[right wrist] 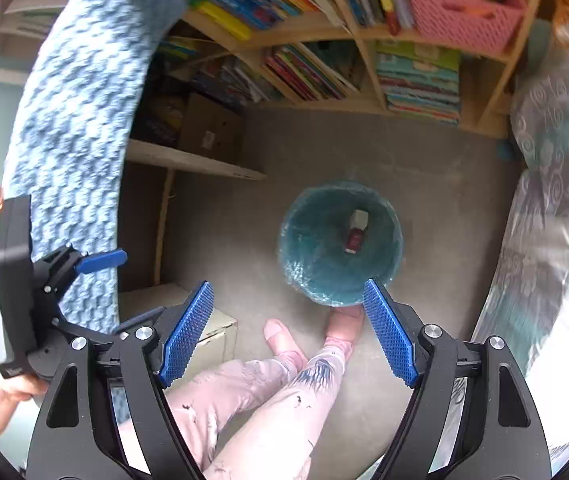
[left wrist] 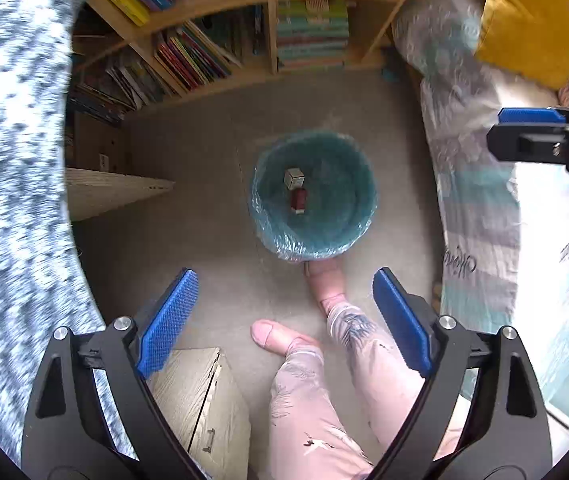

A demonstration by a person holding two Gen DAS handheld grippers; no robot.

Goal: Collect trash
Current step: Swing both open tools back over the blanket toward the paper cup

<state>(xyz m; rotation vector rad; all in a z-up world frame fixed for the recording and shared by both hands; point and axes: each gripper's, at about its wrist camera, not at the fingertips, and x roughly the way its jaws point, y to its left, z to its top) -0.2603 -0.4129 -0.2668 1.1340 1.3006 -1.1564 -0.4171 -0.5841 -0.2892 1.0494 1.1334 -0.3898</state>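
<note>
A teal bin lined with a clear plastic bag stands on the grey floor, seen from above; it also shows in the right wrist view. Inside lie a small white box and a dark red box, also visible in the right wrist view as the white box and the red box. My left gripper is open and empty, high above the floor near the bin. My right gripper is open and empty too. The right gripper's finger shows at the left view's right edge.
A wooden bookshelf full of books lines the far wall. A bed with a patterned cover and a yellow pillow is on the right. A blue knitted sleeve fills the left. The person's legs and a wooden box are below.
</note>
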